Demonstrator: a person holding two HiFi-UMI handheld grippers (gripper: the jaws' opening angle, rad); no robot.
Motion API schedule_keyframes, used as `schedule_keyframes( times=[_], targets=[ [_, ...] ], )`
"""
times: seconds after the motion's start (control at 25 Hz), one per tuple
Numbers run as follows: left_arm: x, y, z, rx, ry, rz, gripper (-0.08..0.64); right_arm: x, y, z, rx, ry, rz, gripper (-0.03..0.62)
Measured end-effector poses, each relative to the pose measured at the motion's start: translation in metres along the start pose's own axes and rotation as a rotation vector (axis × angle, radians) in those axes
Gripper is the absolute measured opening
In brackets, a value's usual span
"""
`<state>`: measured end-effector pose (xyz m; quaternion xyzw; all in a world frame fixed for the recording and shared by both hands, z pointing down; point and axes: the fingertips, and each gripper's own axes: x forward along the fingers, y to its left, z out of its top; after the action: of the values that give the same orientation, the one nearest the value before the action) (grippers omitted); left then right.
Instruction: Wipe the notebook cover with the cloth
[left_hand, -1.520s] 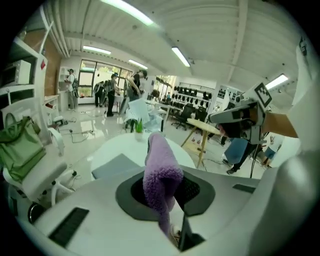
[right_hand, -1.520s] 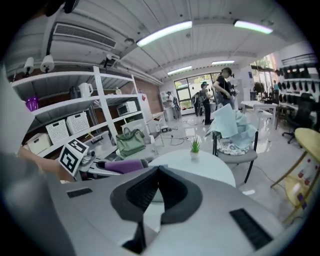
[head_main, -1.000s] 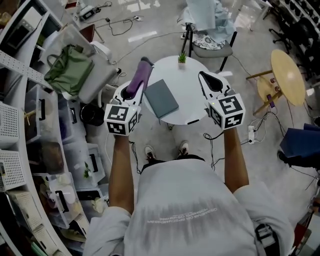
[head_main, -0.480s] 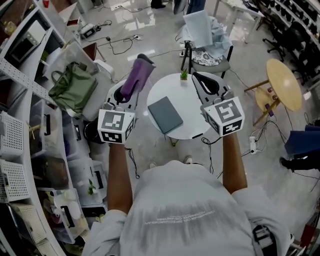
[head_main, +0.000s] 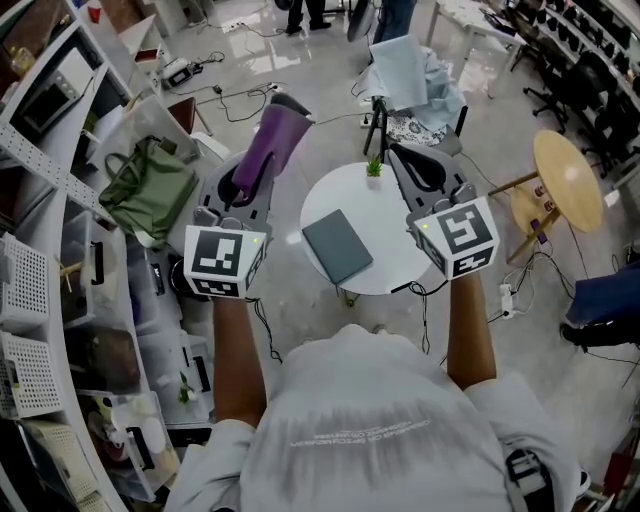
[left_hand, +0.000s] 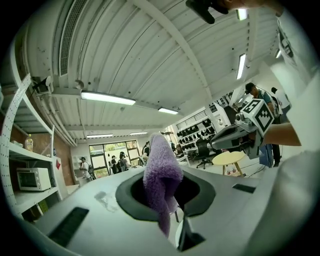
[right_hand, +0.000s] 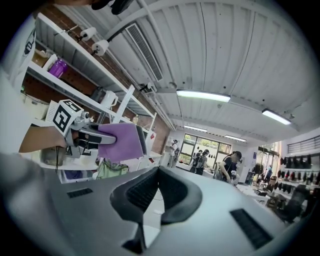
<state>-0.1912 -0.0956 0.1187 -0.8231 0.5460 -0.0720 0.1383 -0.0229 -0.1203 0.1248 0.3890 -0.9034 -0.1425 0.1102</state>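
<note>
Round white desk (head_main: 388, 212), smooth-topped, standing on a glossy pale floor well below both grippers; it carries the notebook and one small plant. The left gripper (head_main: 277, 115), a grey shell with a marker cube at its rear, is held high and to the left of the desk, jaws clamped on the cloth. The right gripper (head_main: 396, 152), of the same build, hovers over the desk's far right side; its own view shows the black ribbed jaws (right_hand: 156, 172) together with nothing between them. The notebook (head_main: 338, 246) is a thin rectangle with a plain, matte blue-grey cover, lying flat and closed near the desk's left edge, set at an angle, apart from both grippers. The cloth (head_main: 262, 150) is purple, with a fuzzy terry-like pile; in the left gripper view it rises from between the jaws and a fold droops limply forward (left_hand: 161, 175), so it is soft and will drape. The plant (head_main: 374, 167) is a small green tuft at the desk's far edge. Judged step: the cloth is in hand but wiping has not begun, since cloth and cover are well apart. The next move calls for lowering the left gripper until the hanging fold lies on the cover, then sweeping across it; the light notebook may slide on the smooth top, so the free right gripper could pin one corner.
</note>
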Motion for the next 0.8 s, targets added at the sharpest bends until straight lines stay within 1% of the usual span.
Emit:
schedule_keyframes(
  times=[0.16, 0.56, 0.8],
  targets=[
    [-0.001, 0.009, 0.001, 0.025, 0.008, 0.015, 0.055, 0.008, 0.001, 0.001, -0.012, 0.008, 0.009, 0.000],
    [0.004, 0.010, -0.012, 0.018, 0.030, 0.012, 0.055, 0.015, -0.001, -0.014, -0.003, 0.040, -0.004, 0.000],
    [0.006, 0.013, -0.018, 0.006, 0.047, 0.021, 0.055, 0.018, 0.001, -0.017, -0.018, 0.046, 0.001, 0.000]
  ],
)
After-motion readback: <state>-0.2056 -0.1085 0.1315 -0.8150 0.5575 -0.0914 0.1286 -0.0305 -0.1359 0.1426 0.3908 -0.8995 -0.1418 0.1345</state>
